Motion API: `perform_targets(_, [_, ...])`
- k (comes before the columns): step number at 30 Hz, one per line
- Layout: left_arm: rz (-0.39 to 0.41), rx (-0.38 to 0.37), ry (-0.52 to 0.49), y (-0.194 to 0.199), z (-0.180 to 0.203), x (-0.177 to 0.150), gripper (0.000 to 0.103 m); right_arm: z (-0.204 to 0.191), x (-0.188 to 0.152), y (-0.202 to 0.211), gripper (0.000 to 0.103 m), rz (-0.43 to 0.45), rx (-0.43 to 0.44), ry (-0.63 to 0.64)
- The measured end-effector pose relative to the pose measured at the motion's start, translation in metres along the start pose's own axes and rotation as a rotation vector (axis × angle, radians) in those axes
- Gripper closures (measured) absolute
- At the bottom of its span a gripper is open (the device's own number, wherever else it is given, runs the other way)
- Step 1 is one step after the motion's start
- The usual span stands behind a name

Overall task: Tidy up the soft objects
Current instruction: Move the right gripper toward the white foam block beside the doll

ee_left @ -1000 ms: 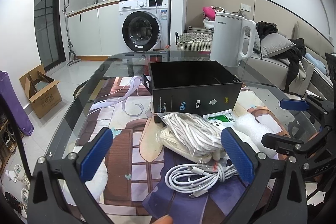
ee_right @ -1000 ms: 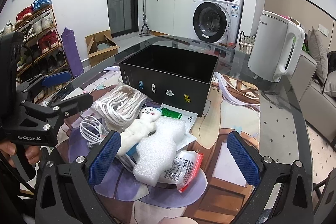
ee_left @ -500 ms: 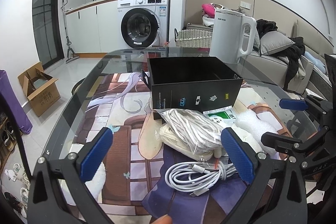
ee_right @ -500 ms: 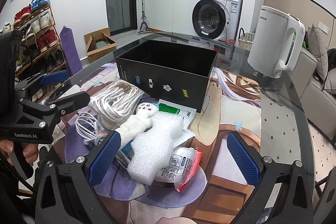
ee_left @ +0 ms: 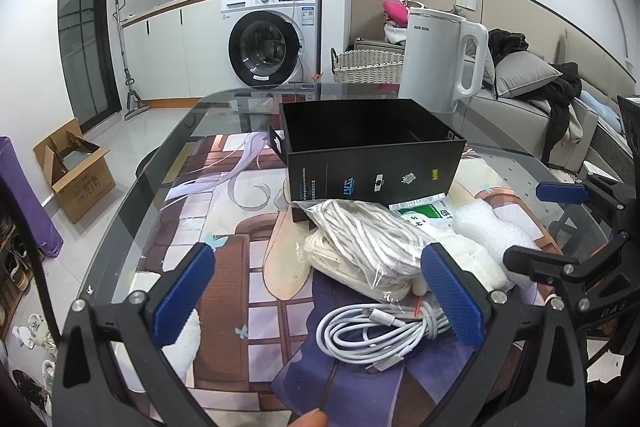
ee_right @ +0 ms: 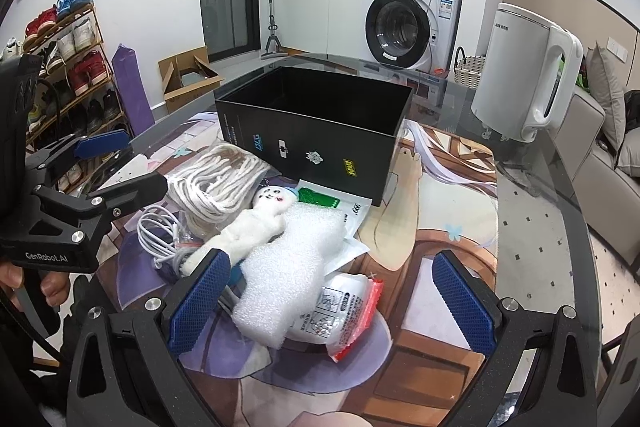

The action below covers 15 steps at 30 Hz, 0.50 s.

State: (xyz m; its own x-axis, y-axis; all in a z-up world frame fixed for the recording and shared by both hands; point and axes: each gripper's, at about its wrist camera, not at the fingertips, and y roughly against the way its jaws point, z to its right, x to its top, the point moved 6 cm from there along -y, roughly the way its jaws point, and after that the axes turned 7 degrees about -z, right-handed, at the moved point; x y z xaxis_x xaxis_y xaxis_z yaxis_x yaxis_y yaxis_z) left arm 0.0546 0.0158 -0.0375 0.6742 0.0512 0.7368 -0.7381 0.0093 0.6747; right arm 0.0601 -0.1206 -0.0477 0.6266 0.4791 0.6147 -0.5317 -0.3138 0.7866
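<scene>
Both grippers have drifted a little closer to the pile since a second ago, and nothing in it has shifted. My left gripper [ee_left: 320,295] hangs with its jaws wide apart and empty; the white cable [ee_left: 376,331] lies coiled between its fingers, nearer the right one, and the bagged rope [ee_left: 360,243] sits just beyond the tips. My right gripper [ee_right: 328,303] is likewise spread and holds nothing; the foam [ee_right: 292,267] lies between its fingers, close to the left pad, with the red-edged packet [ee_right: 344,311] touching the foam on its right. A white plush [ee_right: 256,223] lies aslant on the foam's far edge, its head toward the box [ee_right: 316,131]. That black box stands open beyond the pile on the glass table [ee_right: 536,243], with a green-printed pouch [ee_right: 332,203] flat against its near wall. From the right wrist I see my left gripper off to the left, beside the rope. A white kettle [ee_left: 440,63] stands behind the box.
</scene>
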Motion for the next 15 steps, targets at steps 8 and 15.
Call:
perform_targets(8, [-0.005,-0.01,0.0,-0.002,-0.002,0.001,0.0,0.012,-0.002,-0.001,0.0,-0.018,0.006,-0.031])
perform_targets(15, [-0.025,-0.015,-0.012,-0.005,-0.002,-0.001,0.0,0.007,-0.003,-0.002,0.0,-0.026,0.032,-0.031])
